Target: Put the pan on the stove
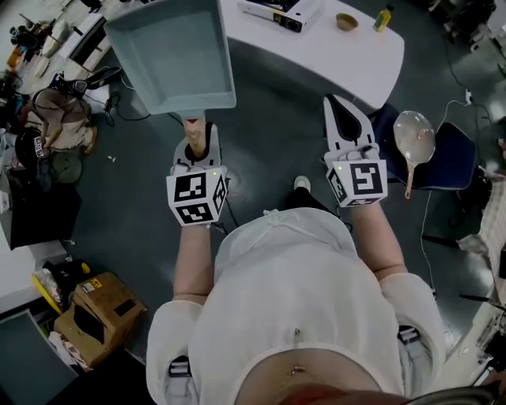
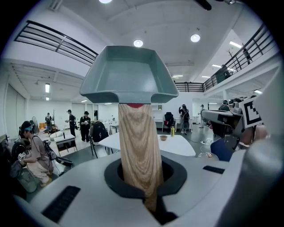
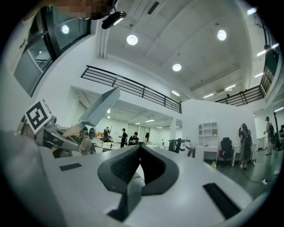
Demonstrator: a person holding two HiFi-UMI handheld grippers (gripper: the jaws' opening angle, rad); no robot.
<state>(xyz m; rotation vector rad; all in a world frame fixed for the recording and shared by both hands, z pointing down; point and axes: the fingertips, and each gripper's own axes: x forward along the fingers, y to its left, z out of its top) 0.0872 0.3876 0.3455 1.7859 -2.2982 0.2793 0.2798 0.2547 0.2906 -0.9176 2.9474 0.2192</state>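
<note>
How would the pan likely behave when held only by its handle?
The pan is probably stiff: its walls show no sag. It is likely front-heavy, since the wide body sits far beyond the left gripper, so it may droop. The smooth wooden handle could twist in the grip.

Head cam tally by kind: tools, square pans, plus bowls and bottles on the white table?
tools: 2 (left tool, right tool)
square pan: 1
bowl: 1
bottle: 1
total: 5
</note>
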